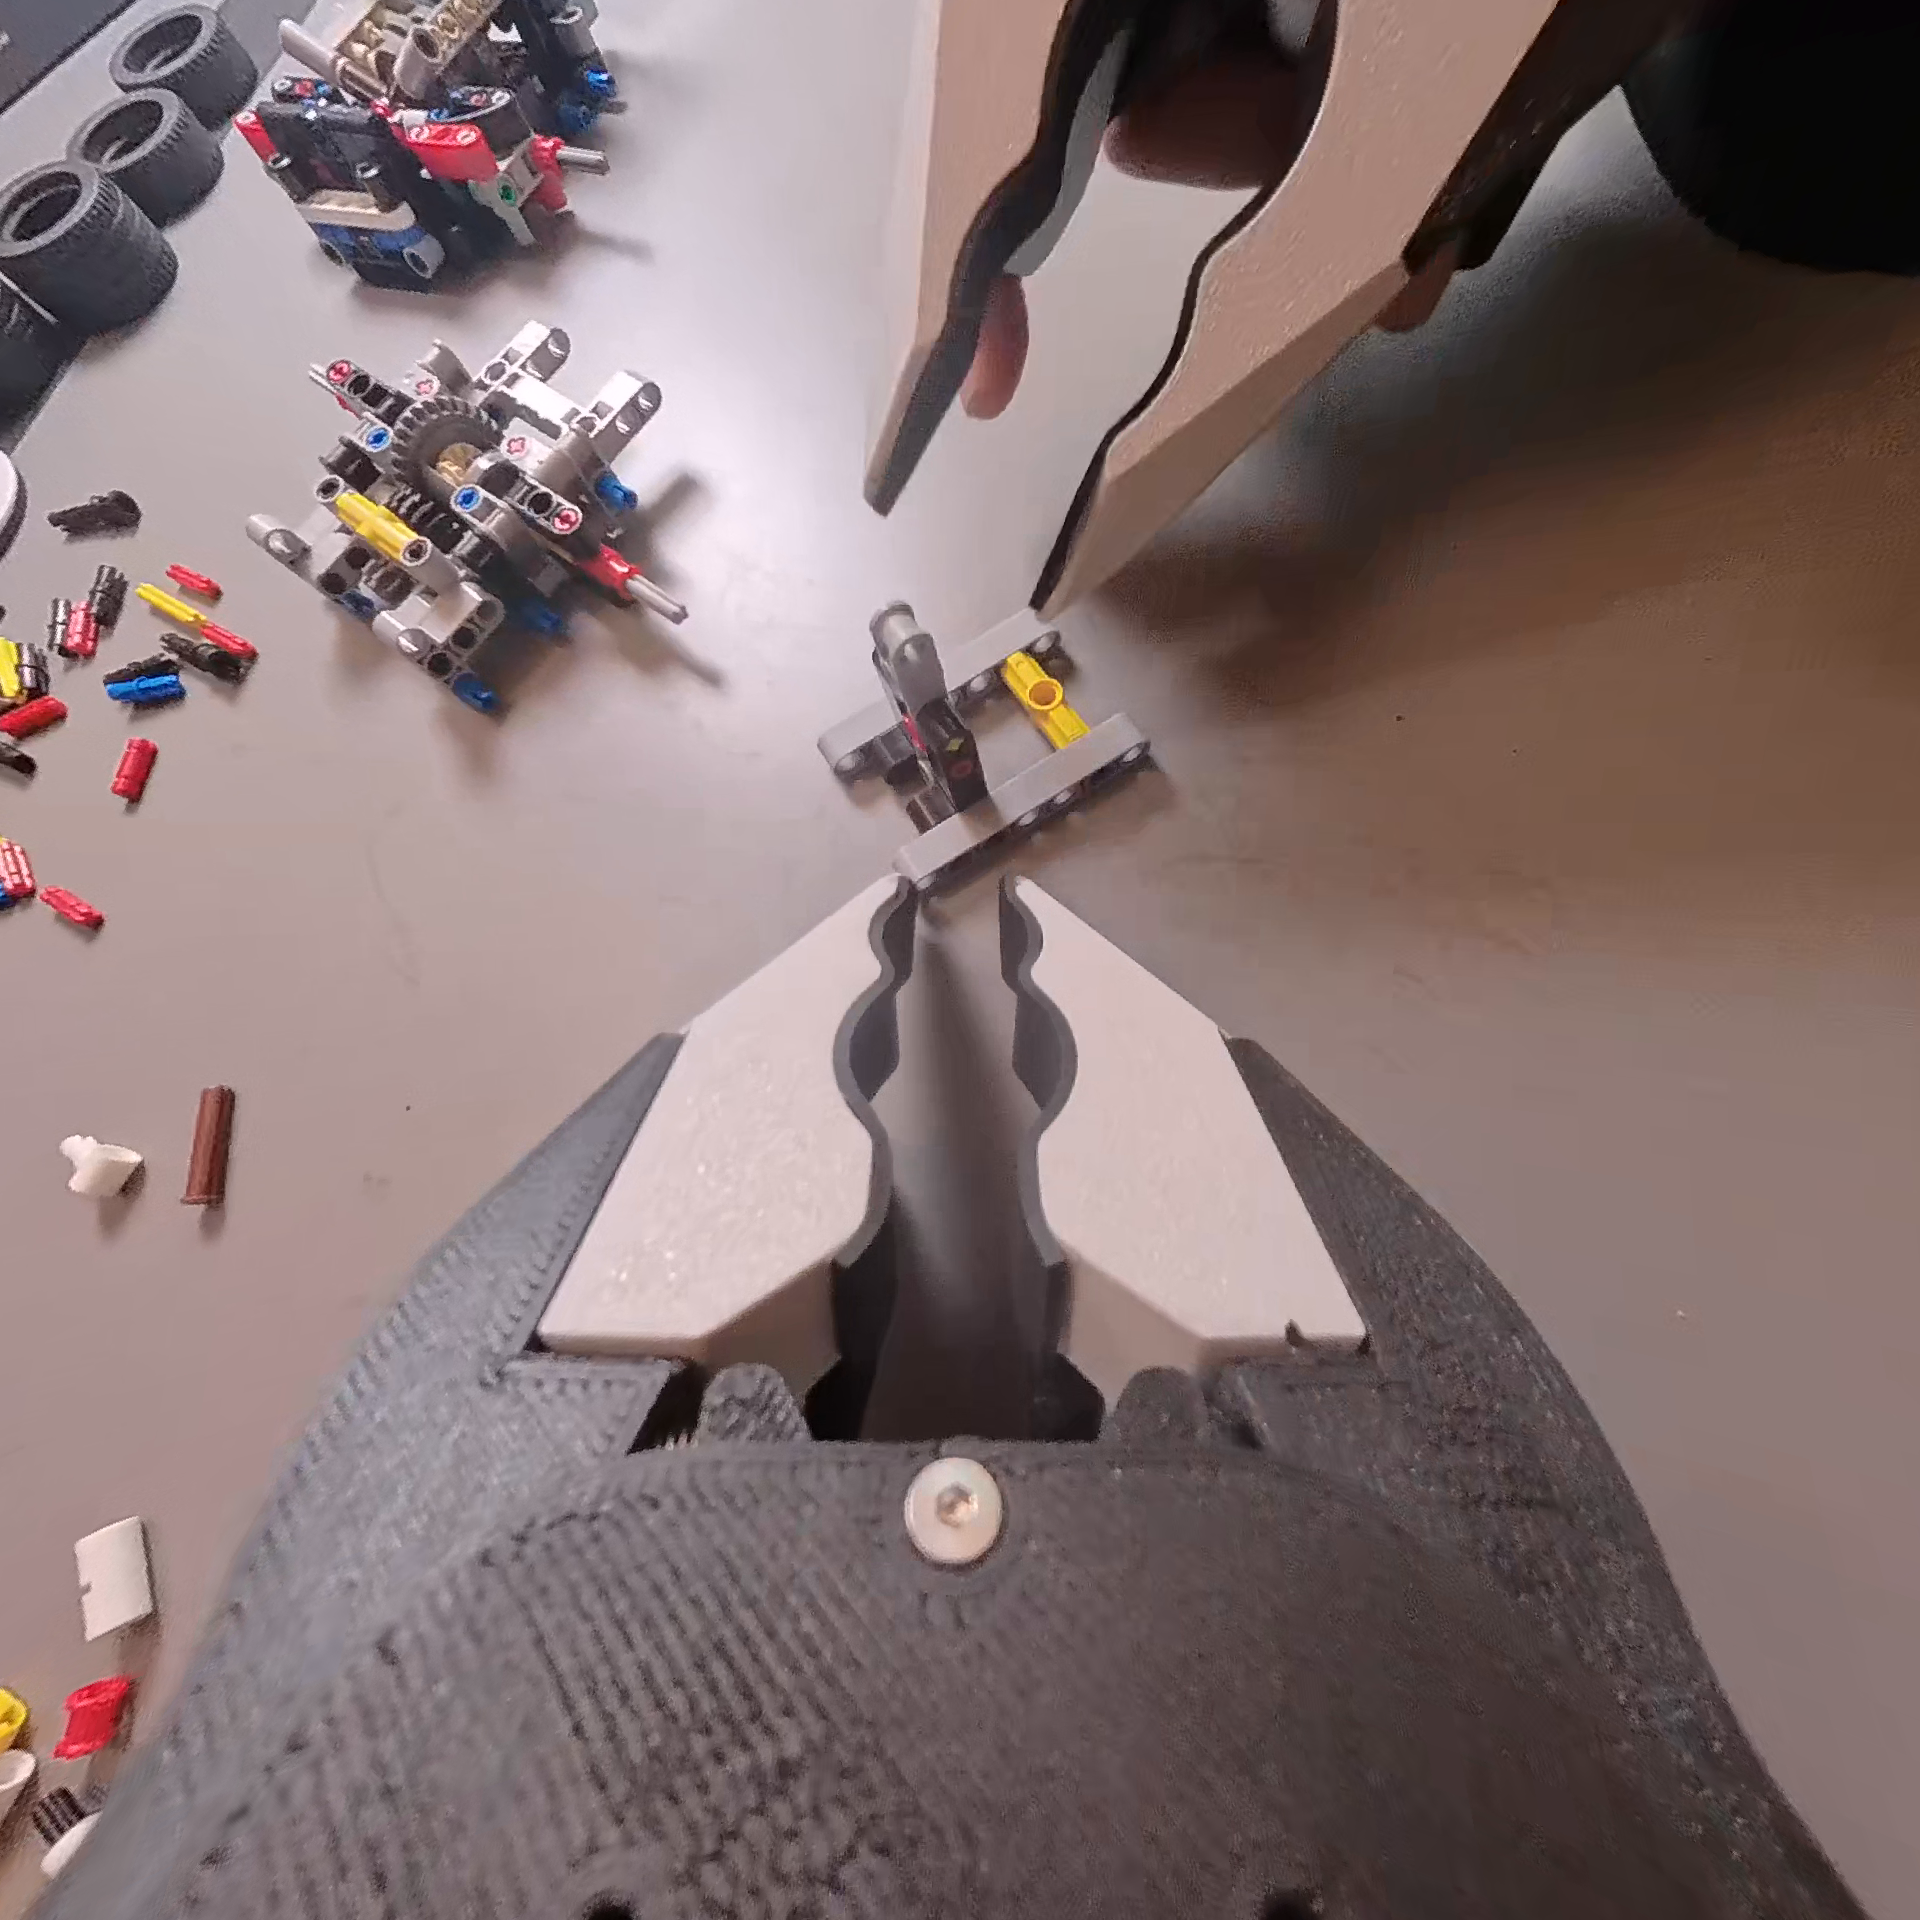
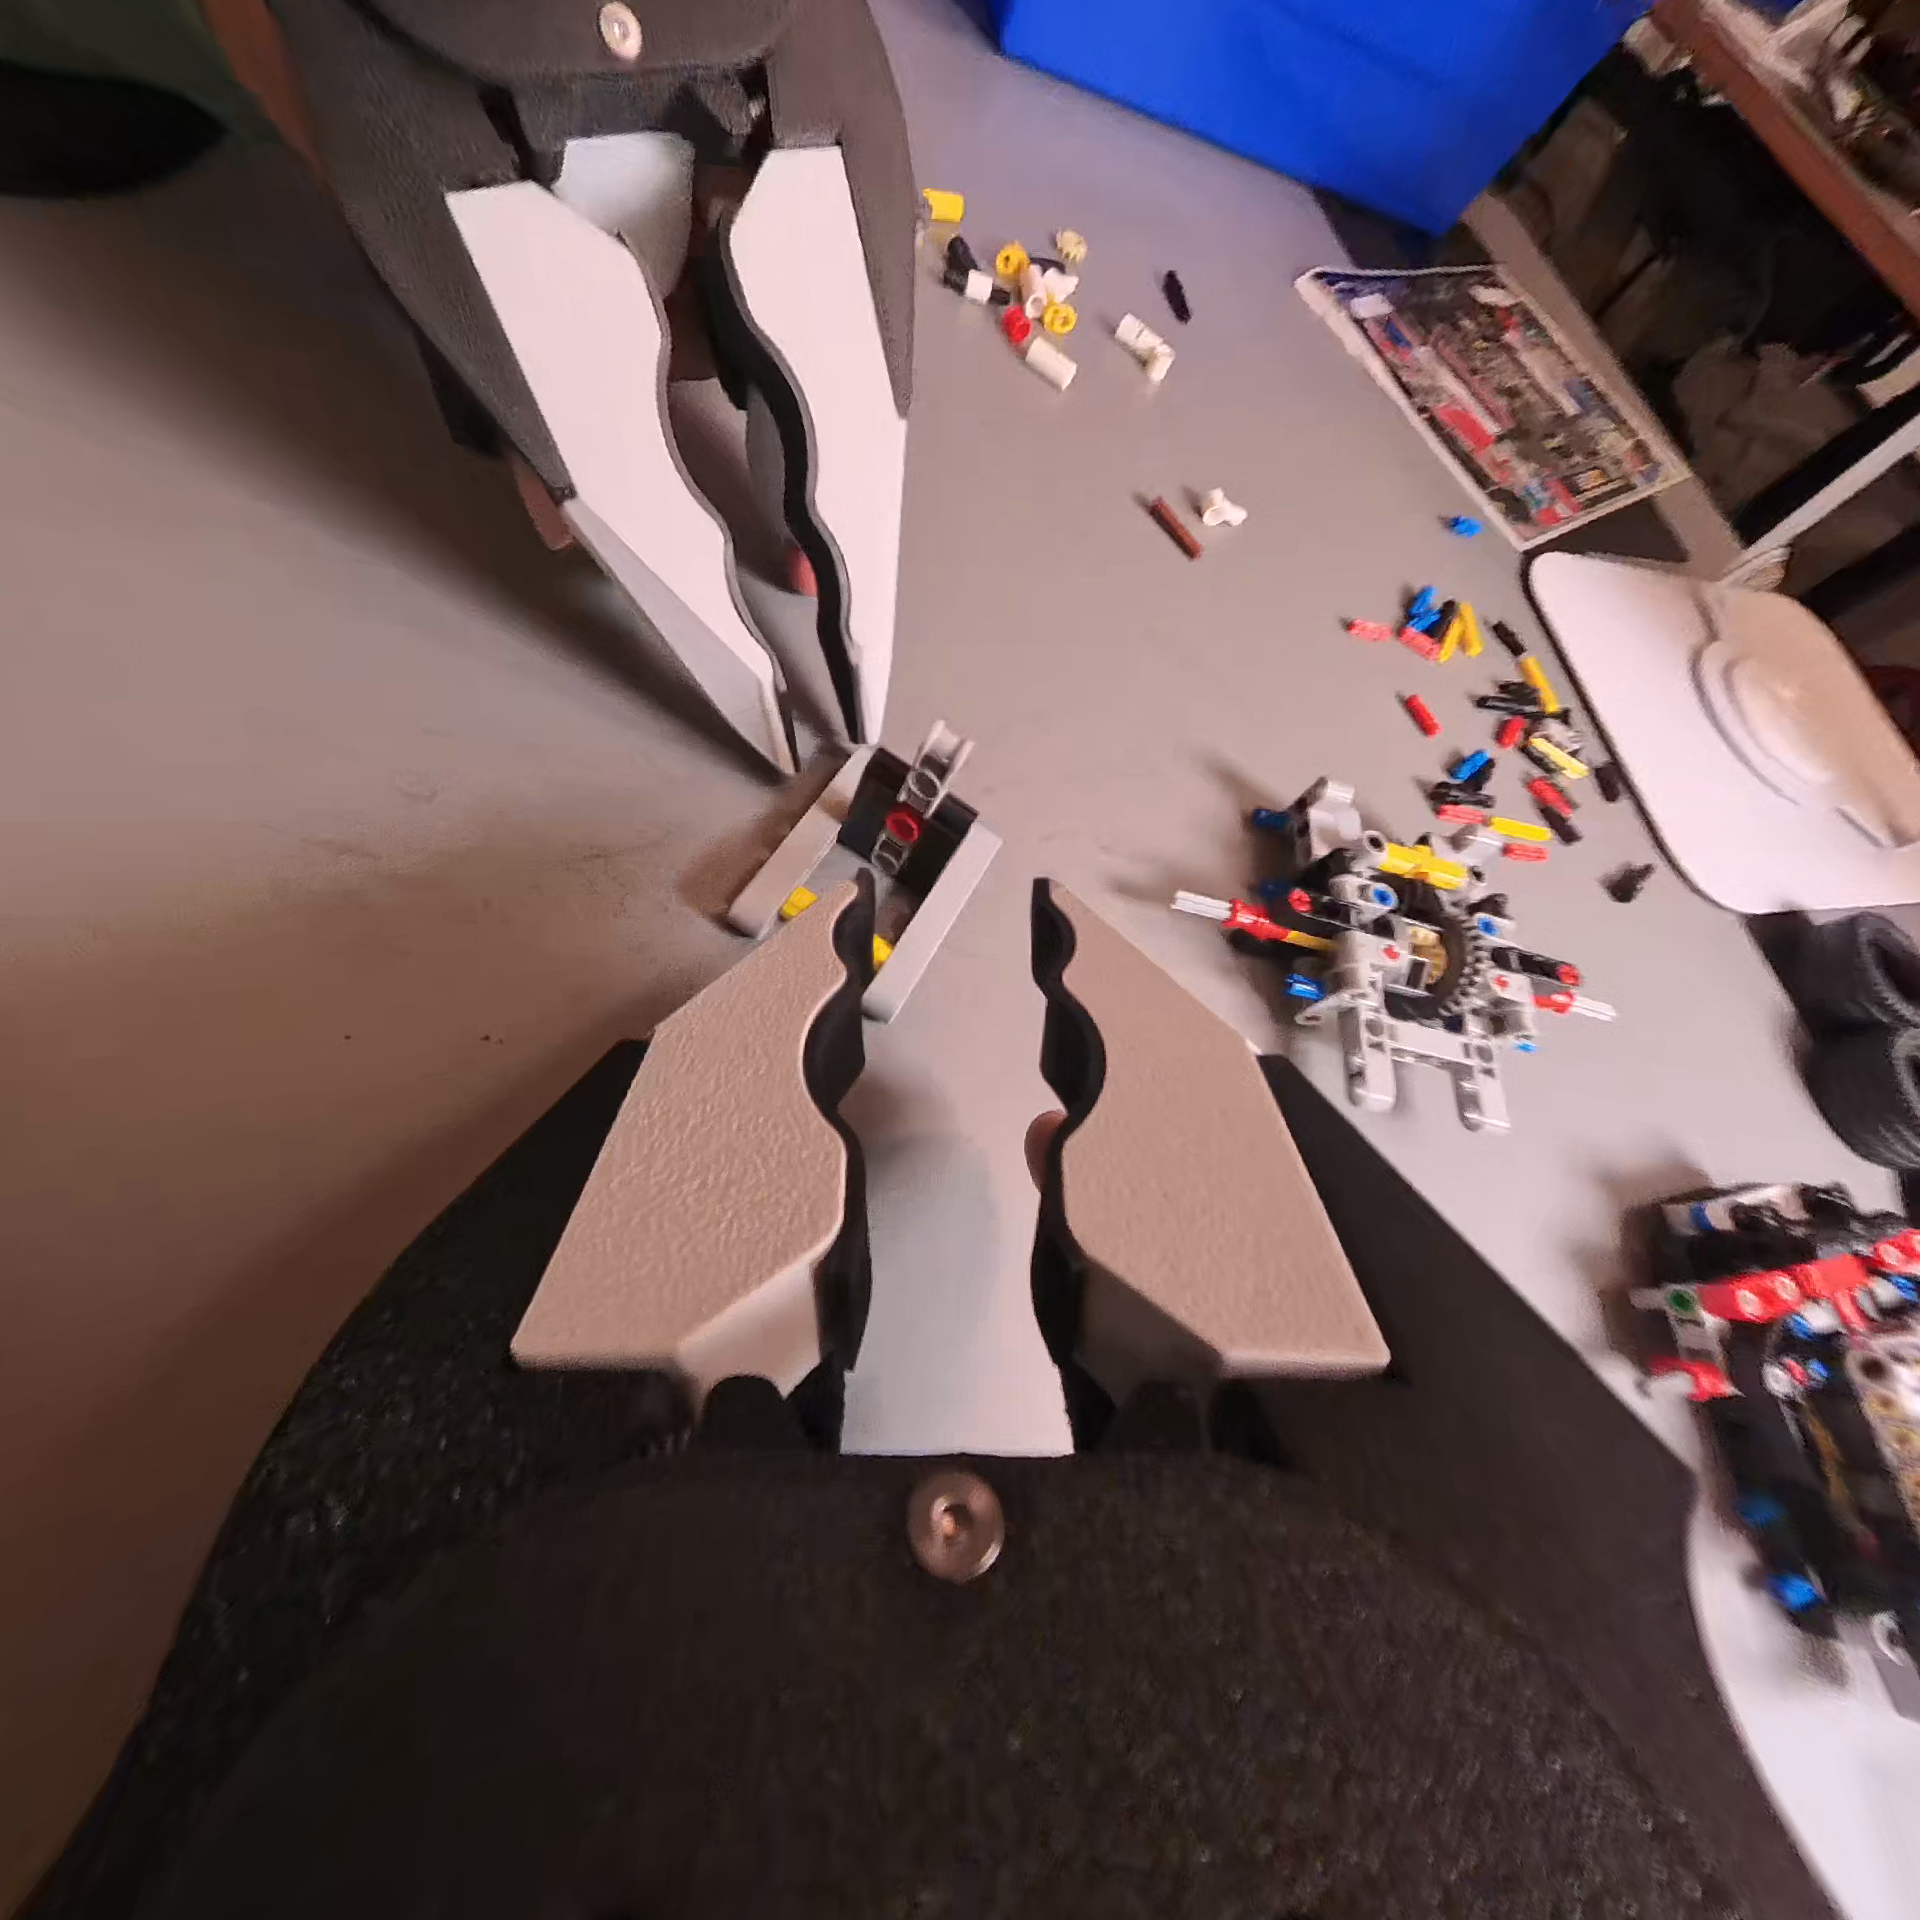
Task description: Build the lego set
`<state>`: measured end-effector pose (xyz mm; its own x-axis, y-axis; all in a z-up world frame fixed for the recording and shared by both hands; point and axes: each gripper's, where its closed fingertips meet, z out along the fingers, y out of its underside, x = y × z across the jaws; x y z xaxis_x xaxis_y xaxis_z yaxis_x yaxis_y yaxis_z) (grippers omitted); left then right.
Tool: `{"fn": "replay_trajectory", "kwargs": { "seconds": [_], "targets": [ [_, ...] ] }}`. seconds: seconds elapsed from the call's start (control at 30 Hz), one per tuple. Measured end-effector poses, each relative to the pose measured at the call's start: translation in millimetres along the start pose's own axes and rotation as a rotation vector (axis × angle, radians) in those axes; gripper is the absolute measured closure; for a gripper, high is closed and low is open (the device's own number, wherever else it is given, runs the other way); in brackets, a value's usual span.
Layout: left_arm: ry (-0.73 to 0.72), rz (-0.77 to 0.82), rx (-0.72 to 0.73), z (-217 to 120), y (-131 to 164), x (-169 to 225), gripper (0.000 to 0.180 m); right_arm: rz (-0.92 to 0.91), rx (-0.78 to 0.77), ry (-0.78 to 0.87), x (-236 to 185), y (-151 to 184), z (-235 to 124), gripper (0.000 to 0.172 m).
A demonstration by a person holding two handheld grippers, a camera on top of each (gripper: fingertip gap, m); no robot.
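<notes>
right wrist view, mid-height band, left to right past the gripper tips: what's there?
Small grey beam frame at the left fingertip → right gripper, jaws apart with nothing between them → gear assembly → black tyres at the right edge.

1. A geared grey assembly (image 1: pixel 478 499) sits on the bench (image 1: pixel 623 935).
2. Loose red, yellow, blue pins (image 2: pixel 1496 717) lie scattered.
3. Black tyres (image 1: pixel 94 218) stand stacked.
4. A blue box (image 2: pixel 1299 83) sits behind.
</notes>
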<state>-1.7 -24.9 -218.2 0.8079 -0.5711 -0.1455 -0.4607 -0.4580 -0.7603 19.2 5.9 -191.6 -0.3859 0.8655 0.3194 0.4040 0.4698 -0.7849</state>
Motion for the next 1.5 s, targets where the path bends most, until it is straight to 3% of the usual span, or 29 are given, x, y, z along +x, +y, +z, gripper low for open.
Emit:
{"fn": "replay_trajectory", "kwargs": {
  "seconds": [0.17, 0.23, 0.37, 0.63, 0.73, 0.83, 0.97, 1.23, 1.5],
  "targets": [
    [-0.033, 0.016, -0.003, 5.3, -2.2, -6.4, 0.171, -0.005, -0.009, -0.094, -4.1, -5.9, 21.8, 0.137],
    [-0.098, 0.016, 0.003, 3.9, -2.2, -17.6, 0.170, 0.011, -0.058, -0.081, 2.5, 0.2, 28.1, 0.158],
    [-0.126, -0.042, 0.049, -6.1, -3.5, -29.1, 0.167, 0.110, -0.107, 0.040, 25.3, 0.8, 31.5, 0.165],
    [-0.151, -0.039, 0.036, -8.8, -0.7, -32.7, 0.163, 0.258, -0.161, 0.108, 31.4, 5.3, 42.3, 0.157],
    [-0.147, -0.052, 0.046, -9.6, -1.7, -32.4, 0.163, 0.294, -0.090, 0.086, 31.3, -5.2, 35.5, 0.142],
    [-0.122, -0.098, 0.094, -12.5, -8.2, -30.8, 0.162, 0.286, 0.051, 0.117, 41.7, -20.9, 19.7, 0.140],
    [-0.147, -0.167, 0.253, -27.4, -29.3, -40.2, 0.152, 0.288, 0.185, 0.218, 62.9, -26.1, -3.6, 0.138],
    [-0.361, -0.276, 0.614, -89.5, -58.4, -85.7, 0.134, 0.454, 0.447, 0.354, 96.8, -34.4, -42.9, 0.132],
    [-0.422, -0.260, 0.670, -107.4, -63.6, -93.5, 0.133, 0.488, 0.488, 0.401, 105.8, -31.6, -48.4, 0.141]
  ]
}}
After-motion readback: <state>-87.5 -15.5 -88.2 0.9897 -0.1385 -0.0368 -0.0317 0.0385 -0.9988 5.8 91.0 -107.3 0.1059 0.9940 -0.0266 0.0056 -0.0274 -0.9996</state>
